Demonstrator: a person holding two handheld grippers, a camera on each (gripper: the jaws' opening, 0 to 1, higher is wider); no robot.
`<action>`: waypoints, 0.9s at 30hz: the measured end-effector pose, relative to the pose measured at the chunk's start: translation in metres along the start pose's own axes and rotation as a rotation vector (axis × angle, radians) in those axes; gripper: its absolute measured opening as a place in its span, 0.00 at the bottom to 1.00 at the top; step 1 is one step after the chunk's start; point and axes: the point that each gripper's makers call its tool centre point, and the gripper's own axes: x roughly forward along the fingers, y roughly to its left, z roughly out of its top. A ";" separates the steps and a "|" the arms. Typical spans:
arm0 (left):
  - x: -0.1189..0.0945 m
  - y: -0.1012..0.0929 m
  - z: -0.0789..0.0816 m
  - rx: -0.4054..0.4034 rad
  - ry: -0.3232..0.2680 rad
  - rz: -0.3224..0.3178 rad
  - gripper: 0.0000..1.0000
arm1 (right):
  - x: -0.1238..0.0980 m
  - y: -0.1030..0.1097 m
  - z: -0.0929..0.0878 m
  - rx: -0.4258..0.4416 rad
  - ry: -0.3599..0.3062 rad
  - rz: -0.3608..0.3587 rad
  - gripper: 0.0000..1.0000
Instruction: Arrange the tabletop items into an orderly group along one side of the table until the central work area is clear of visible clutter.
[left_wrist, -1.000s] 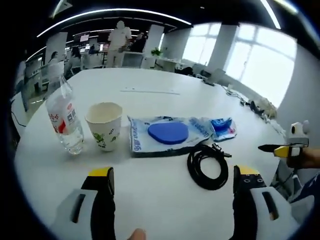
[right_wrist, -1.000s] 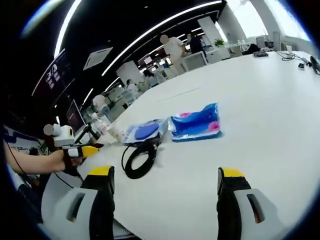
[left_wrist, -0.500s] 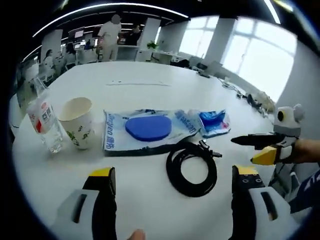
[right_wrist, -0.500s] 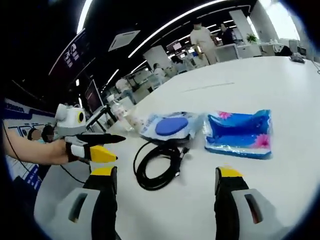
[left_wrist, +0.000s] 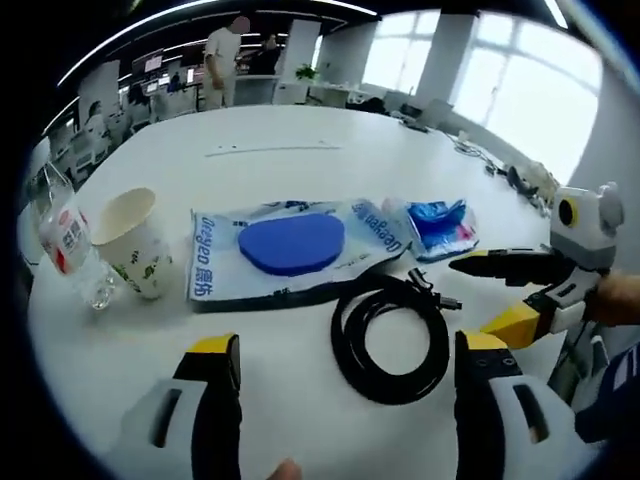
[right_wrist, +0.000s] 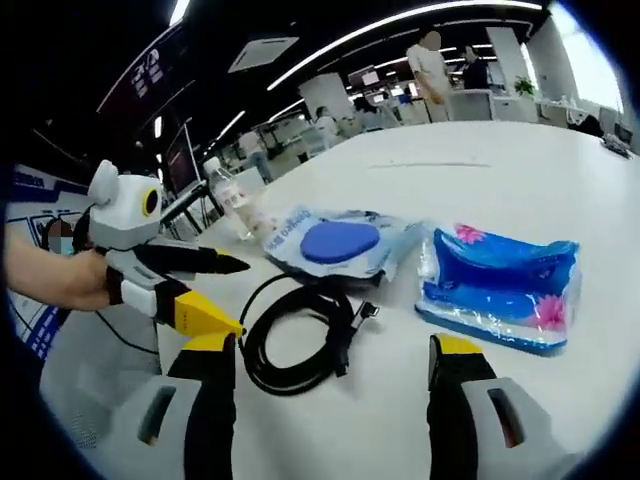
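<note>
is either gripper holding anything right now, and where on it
Nothing is held. The left gripper and right gripper are both open above the coiled black cable.

A person in white (left_wrist: 222, 62) stands among office desks (left_wrist: 262, 92) beyond the table, beside bright windows (left_wrist: 520, 100).

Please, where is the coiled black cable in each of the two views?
Left gripper view: the black cable lies at lower centre, ahead of the jaws.
Right gripper view: the black cable lies at lower left of centre.
Shared landmark: the clear packet with a blue disc, just beyond the cable.
</note>
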 end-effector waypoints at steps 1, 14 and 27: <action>0.001 0.001 -0.001 -0.008 -0.003 0.001 0.83 | 0.001 0.000 0.000 0.002 0.001 -0.001 0.76; 0.015 0.001 -0.008 -0.015 0.019 0.033 0.77 | 0.023 -0.007 -0.005 -0.122 0.044 -0.079 0.52; 0.018 -0.012 -0.020 0.016 0.077 0.049 0.15 | 0.031 -0.004 -0.014 -0.117 0.089 -0.110 0.10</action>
